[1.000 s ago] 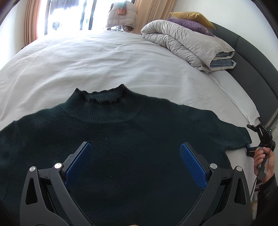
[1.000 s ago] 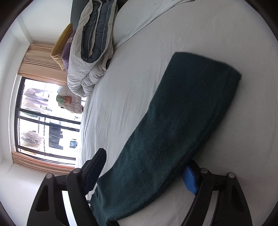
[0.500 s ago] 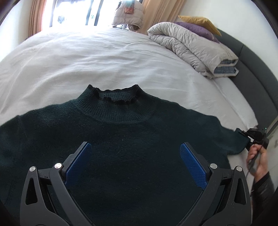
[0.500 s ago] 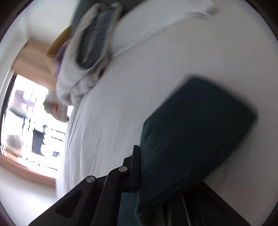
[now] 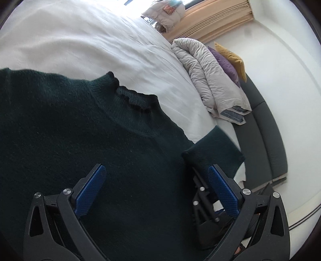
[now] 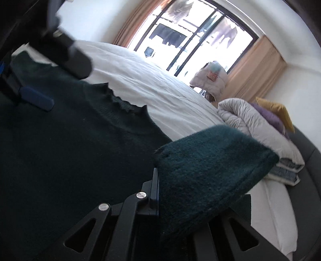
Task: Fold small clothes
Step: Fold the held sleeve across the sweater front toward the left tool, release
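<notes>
White bed (image 5: 80, 40) carried green sweater (image 5: 80, 140); right gripper (image 6: 160, 192) pinched sleeve (image 6: 210, 170), left gripper (image 5: 156, 186) fingers spread above sweater.

The left wrist view rides behind the left hand-held gripper (image 5: 156, 190), tilted, looking close down over the dark green sweater (image 5: 80, 140) toward the bed (image 5: 80, 44). The right wrist view sits low behind the right hand-held gripper (image 6: 158, 190), very near the lifted sleeve (image 6: 210, 164), facing the window (image 6: 192, 34). Both views share the sweater's collar, the folded duvet (image 5: 210, 80) and the curtain (image 5: 216, 18).
</notes>
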### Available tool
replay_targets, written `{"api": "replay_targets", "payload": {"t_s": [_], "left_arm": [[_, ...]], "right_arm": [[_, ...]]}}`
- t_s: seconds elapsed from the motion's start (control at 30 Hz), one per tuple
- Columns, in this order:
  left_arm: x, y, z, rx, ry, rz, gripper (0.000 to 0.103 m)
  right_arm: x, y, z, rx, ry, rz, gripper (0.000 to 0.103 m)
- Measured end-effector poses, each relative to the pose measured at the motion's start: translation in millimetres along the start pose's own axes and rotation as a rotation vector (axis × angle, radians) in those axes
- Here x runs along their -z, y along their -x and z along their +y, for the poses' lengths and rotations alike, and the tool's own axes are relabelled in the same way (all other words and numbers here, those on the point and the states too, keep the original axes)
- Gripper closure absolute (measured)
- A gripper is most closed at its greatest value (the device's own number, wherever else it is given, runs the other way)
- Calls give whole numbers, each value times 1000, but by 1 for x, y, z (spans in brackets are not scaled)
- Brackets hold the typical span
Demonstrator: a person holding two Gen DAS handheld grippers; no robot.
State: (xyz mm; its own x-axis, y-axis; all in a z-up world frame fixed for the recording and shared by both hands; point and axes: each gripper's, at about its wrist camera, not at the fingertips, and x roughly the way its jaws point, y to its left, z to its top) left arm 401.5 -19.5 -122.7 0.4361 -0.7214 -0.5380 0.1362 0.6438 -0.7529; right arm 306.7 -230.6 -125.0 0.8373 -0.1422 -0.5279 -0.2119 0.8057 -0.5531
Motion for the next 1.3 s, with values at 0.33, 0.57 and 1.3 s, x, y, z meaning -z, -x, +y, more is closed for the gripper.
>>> {"api": "replay_targets", "payload": {"t_s": [0.33,0.57,1.3], "left_arm": [[8,-7,-5,39,16,49,0],[14,2,1,66,54,31,0],[-1,33,38,178,258,80,0]], "right_arm": [[20,-14,80,348,819,-106,100],[29,-16,95,386,1230,-191,99],[0,-25,98,354,1218,-191,99]]}}
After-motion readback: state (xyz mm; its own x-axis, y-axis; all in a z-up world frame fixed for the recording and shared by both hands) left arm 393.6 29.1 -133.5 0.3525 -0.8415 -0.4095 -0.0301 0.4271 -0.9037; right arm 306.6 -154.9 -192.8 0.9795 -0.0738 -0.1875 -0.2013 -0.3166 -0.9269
